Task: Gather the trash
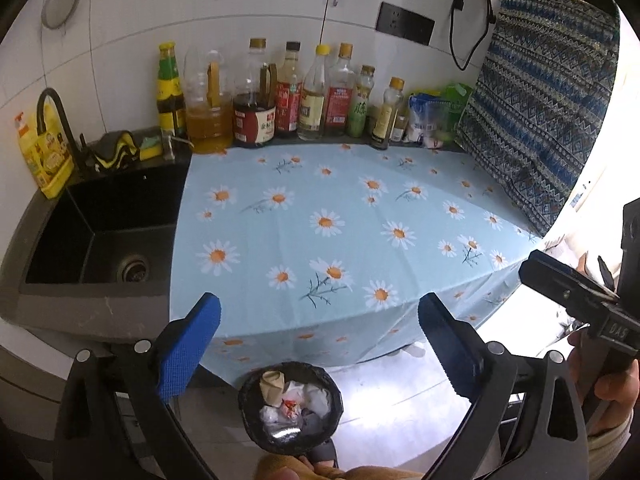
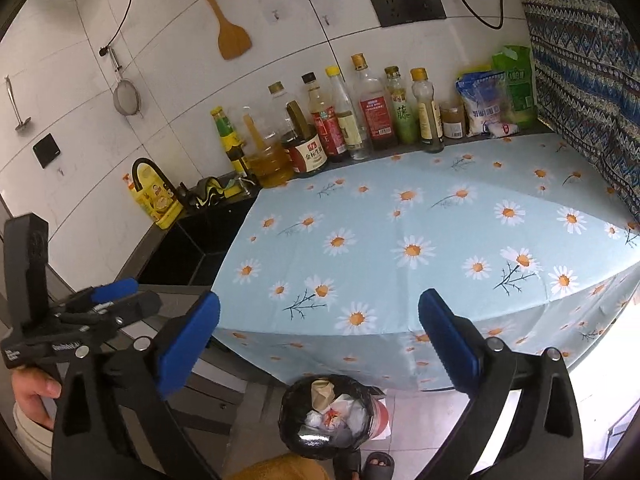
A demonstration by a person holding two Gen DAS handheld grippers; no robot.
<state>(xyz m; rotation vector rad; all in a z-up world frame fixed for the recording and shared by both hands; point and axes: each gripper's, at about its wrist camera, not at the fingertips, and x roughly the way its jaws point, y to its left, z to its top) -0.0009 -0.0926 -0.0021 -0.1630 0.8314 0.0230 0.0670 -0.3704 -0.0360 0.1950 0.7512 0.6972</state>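
the left gripper [image 1: 319, 320] and right gripper [image 2: 319, 318] are held wide open, with nothing gripped. the trash bin [image 1: 291, 410], black-lined and filled with crumpled paper, is seen at bottom centre, on the floor below the daisy tablecloth [image 1: 340, 220].

Bare tablecloth [image 1: 320, 208]; bottles [image 1: 280, 96] along wall.

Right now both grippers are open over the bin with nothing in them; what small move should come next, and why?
Probably draw both grippers back and stop. The left gripper and right gripper are open and empty, the trash bin on the floor already holds crumpled paper and wrappers, and no loose trash shows on the daisy tablecloth. Only the bottles stand along the wall.
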